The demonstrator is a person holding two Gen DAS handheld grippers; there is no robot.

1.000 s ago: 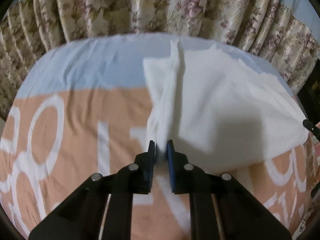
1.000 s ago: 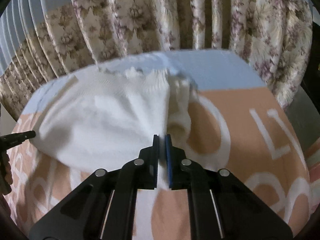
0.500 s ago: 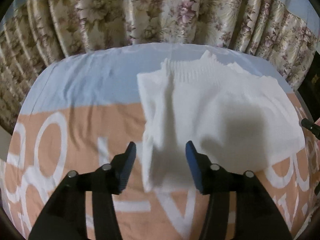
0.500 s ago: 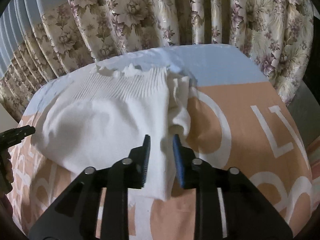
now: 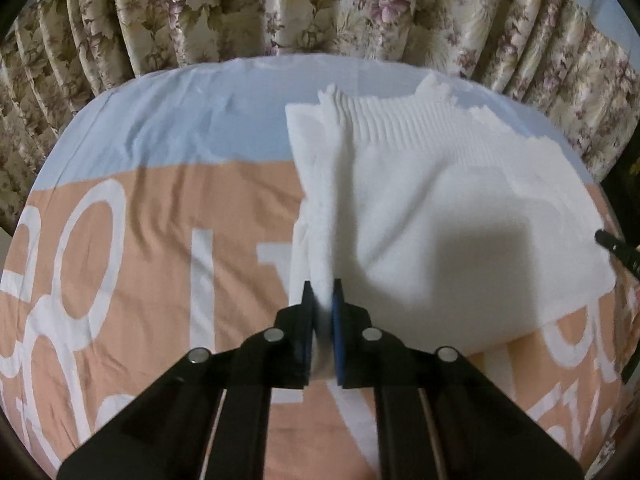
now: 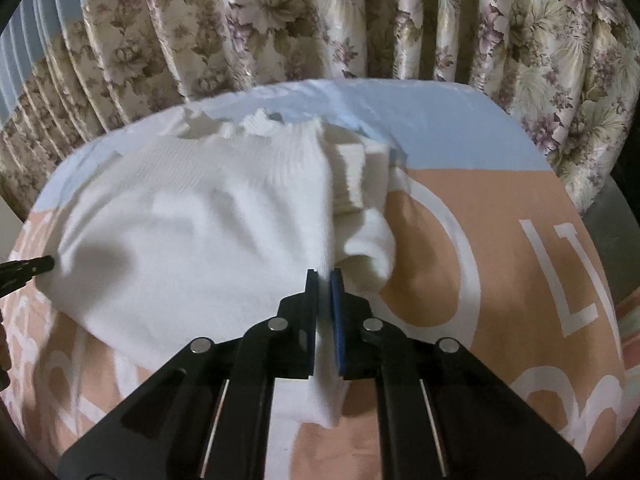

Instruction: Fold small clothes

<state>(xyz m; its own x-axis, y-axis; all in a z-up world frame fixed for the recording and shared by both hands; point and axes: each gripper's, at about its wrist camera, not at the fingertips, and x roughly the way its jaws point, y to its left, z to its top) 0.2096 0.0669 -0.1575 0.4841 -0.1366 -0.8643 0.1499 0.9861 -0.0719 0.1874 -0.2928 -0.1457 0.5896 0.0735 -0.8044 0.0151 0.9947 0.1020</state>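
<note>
A small white knitted garment (image 5: pixel 440 208) lies on a bed sheet (image 5: pixel 160 240) printed in peach, pale blue and white. Its ribbed band is at the far side. My left gripper (image 5: pixel 322 292) is shut on the garment's near left edge, which rises in a ridge between the fingers. In the right wrist view the same garment (image 6: pixel 192 232) spreads to the left, and my right gripper (image 6: pixel 324 284) is shut on its near right edge. A bunched fold sits just right of that gripper.
Flowered curtains (image 5: pixel 320 4) hang close behind the bed's far edge. The tip of the right gripper shows at the right rim of the left wrist view (image 5: pixel 616 248), and the left gripper's tip at the left rim of the right wrist view (image 6: pixel 28 268).
Half a second ago both grippers were open over the garment's near edge. Both have now closed on the cloth, each pinching it up into a ridge.
</note>
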